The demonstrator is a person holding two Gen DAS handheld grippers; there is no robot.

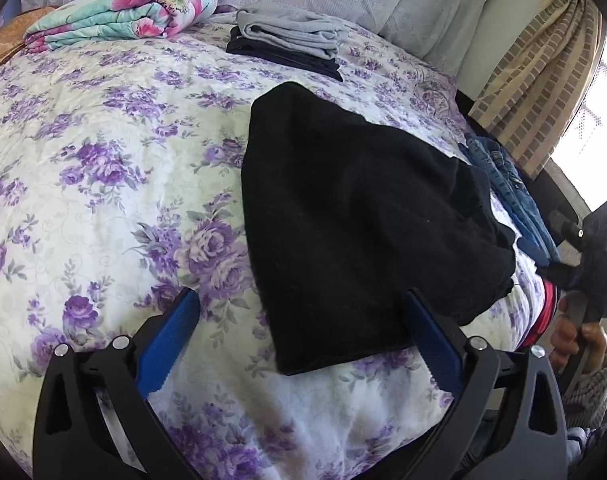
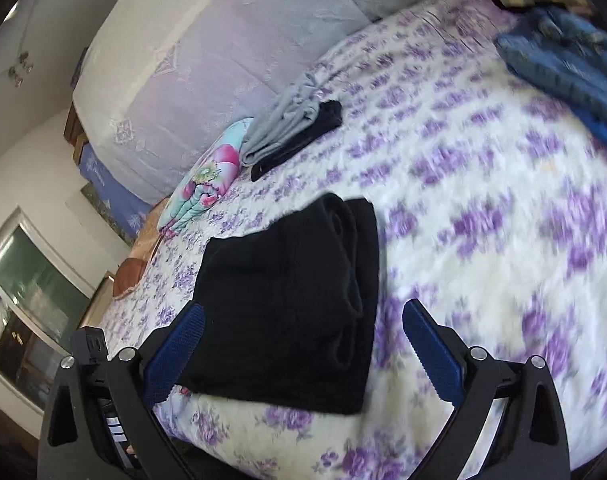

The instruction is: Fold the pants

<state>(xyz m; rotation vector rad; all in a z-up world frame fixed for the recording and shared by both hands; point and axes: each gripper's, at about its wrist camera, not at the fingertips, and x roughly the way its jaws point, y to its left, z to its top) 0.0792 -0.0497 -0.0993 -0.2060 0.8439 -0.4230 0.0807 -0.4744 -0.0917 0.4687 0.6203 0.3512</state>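
Your folded black knit pants lie on the purple-flowered white quilt, long axis running near to far. Both your left gripper and right gripper gape wide, empty, at its near edge, seemingly equally close.

The pants were a matt black knit cloth, slightly fuzzy. The bedspread was soft quilted cloth with a purple flower print. The jeans were rough blue denim. Both grippers had matt black plastic arms, ribbed blue pads and shiny metal screws.
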